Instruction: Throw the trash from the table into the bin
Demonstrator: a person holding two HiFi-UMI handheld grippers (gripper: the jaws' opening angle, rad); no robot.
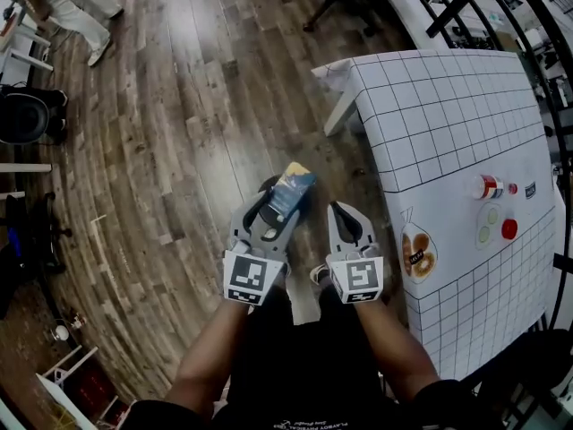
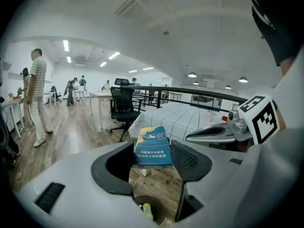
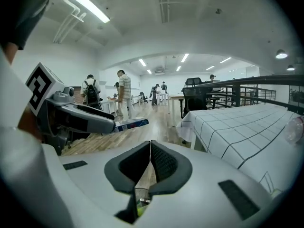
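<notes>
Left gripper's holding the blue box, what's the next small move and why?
Probably open the left gripper: its jaws clamp the blue box, and the bin shows right beneath them on the floor, so the box should drop in.

blue and yellow carton (image 1: pixel 288 192), white table (image 1: pixel 448 106) with black grid, brown wood-plank floor (image 1: pixel 179 133)

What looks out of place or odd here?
A red-and-white can seems to lie tipped on its side on the checked table. Otherwise nothing odd: the left gripper holds a blue carton over the floor, away from the table.
</notes>
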